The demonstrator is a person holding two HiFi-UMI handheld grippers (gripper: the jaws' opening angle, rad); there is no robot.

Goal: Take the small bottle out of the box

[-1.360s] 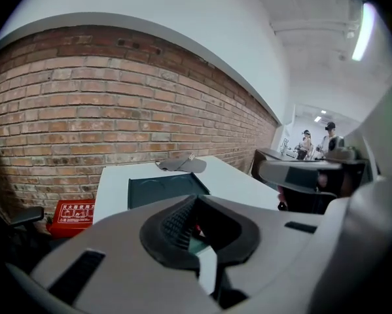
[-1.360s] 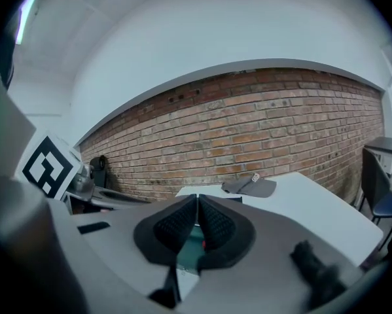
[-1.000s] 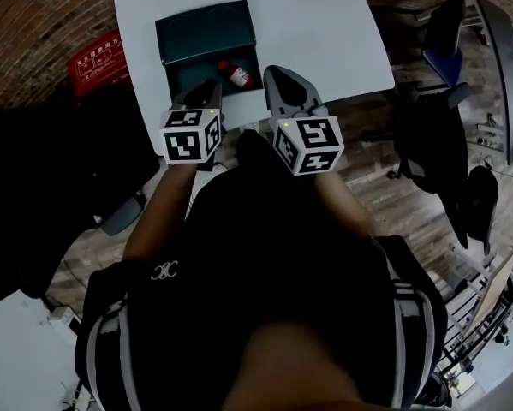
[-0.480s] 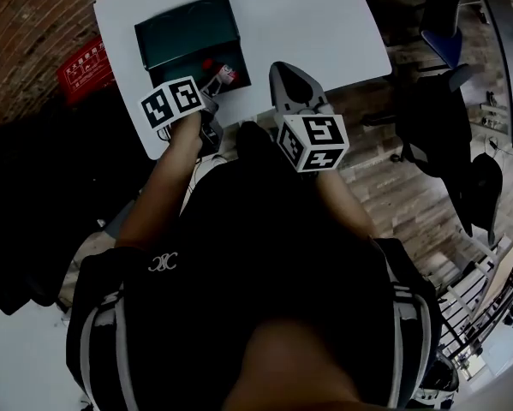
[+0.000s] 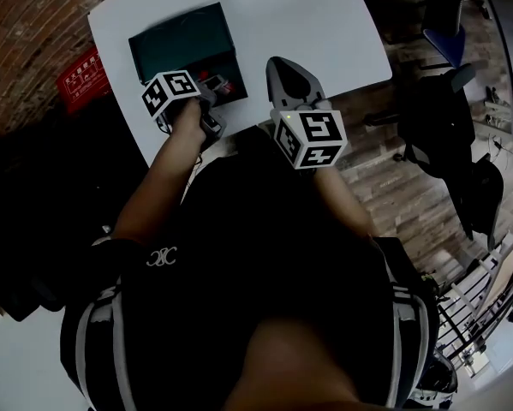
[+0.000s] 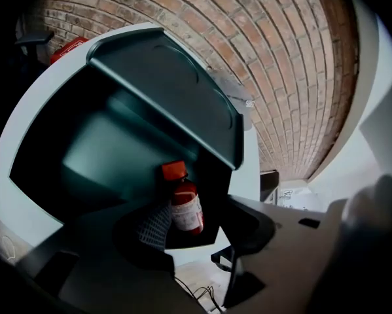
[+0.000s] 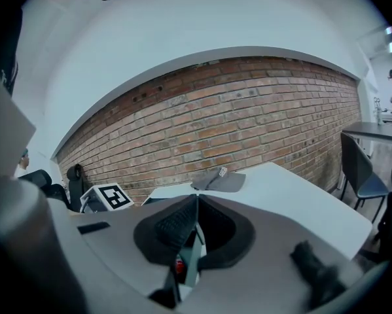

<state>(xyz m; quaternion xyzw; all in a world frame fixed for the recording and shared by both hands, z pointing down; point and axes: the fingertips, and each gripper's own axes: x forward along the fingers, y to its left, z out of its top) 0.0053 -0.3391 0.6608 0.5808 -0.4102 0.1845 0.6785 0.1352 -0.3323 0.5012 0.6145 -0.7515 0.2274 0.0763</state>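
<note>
The left claw [image 6: 197,210] is reaching down into the dark teal box [image 6: 97,162], and its jaws have just been opening. They are standing apart now, with the small bottle [image 6: 185,205] between them. The bottle is inside the box, near the corner under the raised lid [image 6: 176,90]. Its red cap [image 6: 174,171] is pointing away from the claw and its white label is facing us. The ribbed pad of one jaw is sitting just beside the label, though I cannot tell if it is touching. The other jaw is keeping clear, so nothing is clamping the bottle.

From the head view, the left claw [image 5: 211,92] is leaning over the box [image 5: 179,41], and its marker cube [image 5: 170,92] is covering the box's near edge. Only a sliver of red from the bottle [image 5: 226,84] is peeking out beside it.

The right claw [image 5: 282,65] is hovering over the white table [image 5: 316,15], just beside the box, with its own cube [image 5: 310,138] facing up. In the right gripper view, the right claw [image 7: 196,205] is showing its jaws pressed together on nothing.

A grey cloth-like thing [image 7: 218,180] is lying at the table's far edge in front of the brick wall [image 7: 235,123]. A red crate [image 5: 80,67] is sitting on the floor beside the table.
</note>
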